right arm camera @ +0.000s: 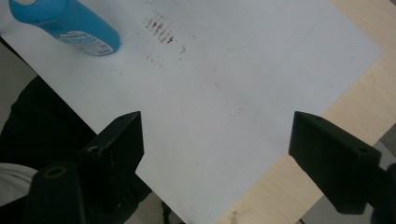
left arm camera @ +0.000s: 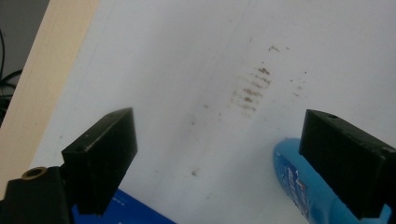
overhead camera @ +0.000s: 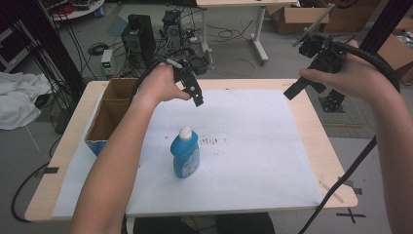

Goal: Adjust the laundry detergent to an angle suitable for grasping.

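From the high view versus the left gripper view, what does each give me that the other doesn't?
High view: the open cardboard box at the table's left edge, the right gripper raised at the right, and the bottle's white cap. Left gripper view: its own jaws, wide apart with nothing between them. Both: the blue bottle, the brown smudges and the white sheet.

text: none legible | blue bottle (overhead camera: 185, 155) label: print too small and blurred to read
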